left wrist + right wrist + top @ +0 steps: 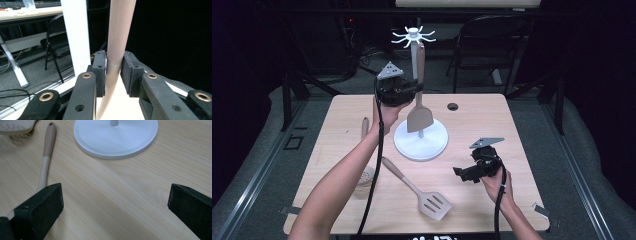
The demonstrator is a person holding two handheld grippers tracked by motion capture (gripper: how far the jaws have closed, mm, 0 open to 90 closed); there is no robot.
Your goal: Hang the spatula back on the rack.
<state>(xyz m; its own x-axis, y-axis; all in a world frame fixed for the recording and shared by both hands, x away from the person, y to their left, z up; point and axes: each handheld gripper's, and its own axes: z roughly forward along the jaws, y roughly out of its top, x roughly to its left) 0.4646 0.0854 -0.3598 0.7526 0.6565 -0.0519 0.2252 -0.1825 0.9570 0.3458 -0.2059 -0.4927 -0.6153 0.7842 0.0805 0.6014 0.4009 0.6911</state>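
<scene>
My left gripper [416,90] fingers [100,72] are clamped round the beige solid spatula's handle [117,37], hanging by the white hook stand [420,140] mid-bench; right gripper [464,173] fingers gape wide, empty.

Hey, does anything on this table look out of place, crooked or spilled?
Nothing spilled or damaged. The slotted spatula and a skimmer lie loose on the table, while the left gripper holds a solid spatula at the white stand.

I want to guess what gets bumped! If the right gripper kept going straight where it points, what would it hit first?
Probably the bare table, since the open right gripper tilts down at it; beyond lies the white stand base.
</scene>
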